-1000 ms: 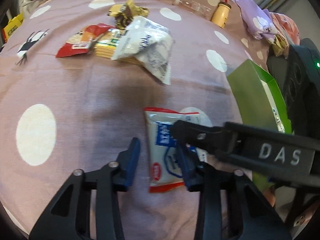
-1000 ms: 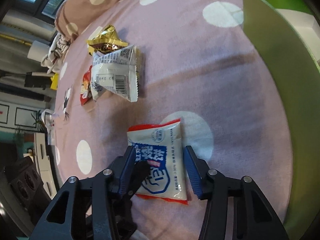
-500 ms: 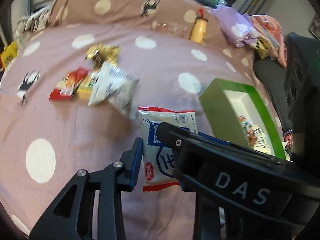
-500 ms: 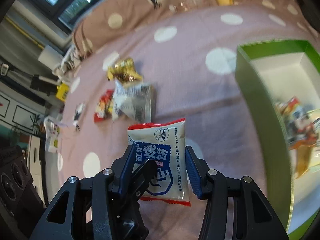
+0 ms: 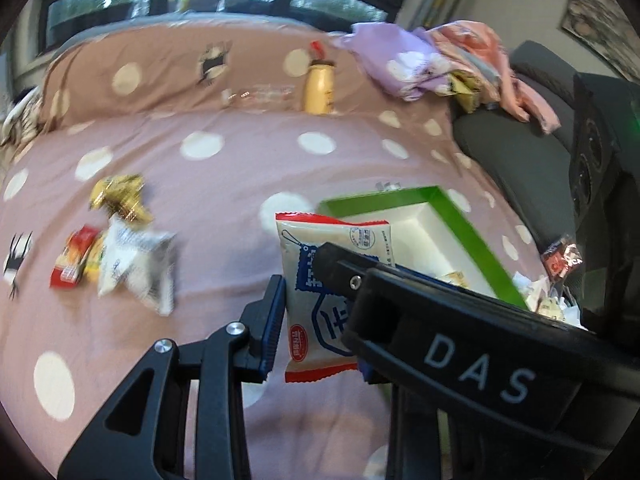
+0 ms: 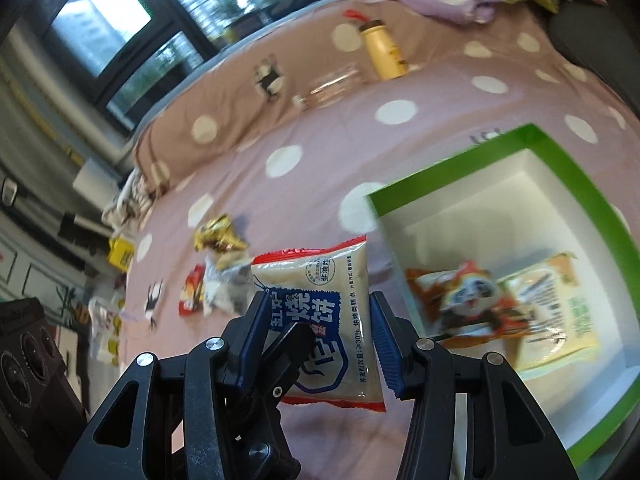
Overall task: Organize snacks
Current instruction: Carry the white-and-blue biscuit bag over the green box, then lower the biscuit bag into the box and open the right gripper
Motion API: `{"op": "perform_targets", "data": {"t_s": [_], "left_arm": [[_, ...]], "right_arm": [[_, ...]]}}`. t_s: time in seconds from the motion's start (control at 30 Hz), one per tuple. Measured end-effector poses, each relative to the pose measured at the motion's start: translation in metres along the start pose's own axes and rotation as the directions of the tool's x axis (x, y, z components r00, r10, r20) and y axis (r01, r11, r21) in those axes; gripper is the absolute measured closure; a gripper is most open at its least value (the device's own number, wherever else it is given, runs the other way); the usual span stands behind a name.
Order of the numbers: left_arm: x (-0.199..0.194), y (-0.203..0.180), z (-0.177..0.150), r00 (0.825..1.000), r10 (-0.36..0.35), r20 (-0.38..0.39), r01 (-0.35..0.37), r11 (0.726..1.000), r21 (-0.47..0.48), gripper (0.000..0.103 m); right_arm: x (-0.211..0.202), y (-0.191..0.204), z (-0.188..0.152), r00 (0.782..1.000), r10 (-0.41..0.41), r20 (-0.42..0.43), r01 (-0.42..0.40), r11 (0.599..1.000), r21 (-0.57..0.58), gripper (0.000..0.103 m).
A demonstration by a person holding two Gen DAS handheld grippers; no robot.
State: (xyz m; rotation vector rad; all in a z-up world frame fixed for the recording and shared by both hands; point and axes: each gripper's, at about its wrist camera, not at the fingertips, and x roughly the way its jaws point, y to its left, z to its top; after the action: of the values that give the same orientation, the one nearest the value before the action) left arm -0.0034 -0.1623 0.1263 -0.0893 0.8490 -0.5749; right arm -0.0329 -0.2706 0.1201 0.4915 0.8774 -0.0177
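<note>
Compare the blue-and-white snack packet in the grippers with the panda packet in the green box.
The blue-and-white packet is held up off the bed between both grippers; the panda packet lies flat inside the green box. The first is pale with a blue label and red edges; the second is orange with a panda face. Both are sealed snack pouches.

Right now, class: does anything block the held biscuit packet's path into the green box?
Nothing visible does. The biscuit packet hangs beside the green box, whose near white floor is bare; the panda packet lies farther in.
</note>
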Motion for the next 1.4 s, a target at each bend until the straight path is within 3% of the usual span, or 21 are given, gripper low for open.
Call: {"op": "perform_targets", "data": {"t_s": [0.17,0.23,0.4,0.53,0.8,1.4], "left_arm": [[0.009,-0.034,0.027,0.996,-0.085,0.015,0.084,0.994,0.069,0.074],[0.014,-0.044,0.035,0.996,-0.085,0.021,0.083,0.992,0.094,0.074],[0.039,-0.066,0.038,0.996,-0.086,-0.008,0.086,0.982,0.170,0.074],[0.061,-0.078,0.035,0.992,-0.109,-0.061,0.119,0.975,0.188,0.074],[0.095,-0.092,0.025,0.985,-0.078,-0.156,0.110,0.972,0.206,0.073],[0.123,-0.088,0.011,0.966,-0.066,-0.251,0.107,0.982,0.155,0.073]], "right_arm": [[-0.030,-0.019,0.023,0.993,-0.086,0.085,0.082,0.995,0.051,0.050],[-0.039,-0.030,0.034,0.988,-0.090,0.128,0.079,0.993,0.082,0.050],[-0.035,-0.060,0.041,0.987,-0.072,0.143,0.052,0.989,0.137,0.050],[-0.028,-0.087,0.042,0.987,-0.108,0.118,0.083,0.976,0.201,0.050],[-0.011,-0.131,0.037,0.995,-0.085,0.057,0.064,0.950,0.304,0.050],[0.013,-0.162,0.025,0.996,-0.079,-0.043,0.089,0.899,0.429,0.050]]}}
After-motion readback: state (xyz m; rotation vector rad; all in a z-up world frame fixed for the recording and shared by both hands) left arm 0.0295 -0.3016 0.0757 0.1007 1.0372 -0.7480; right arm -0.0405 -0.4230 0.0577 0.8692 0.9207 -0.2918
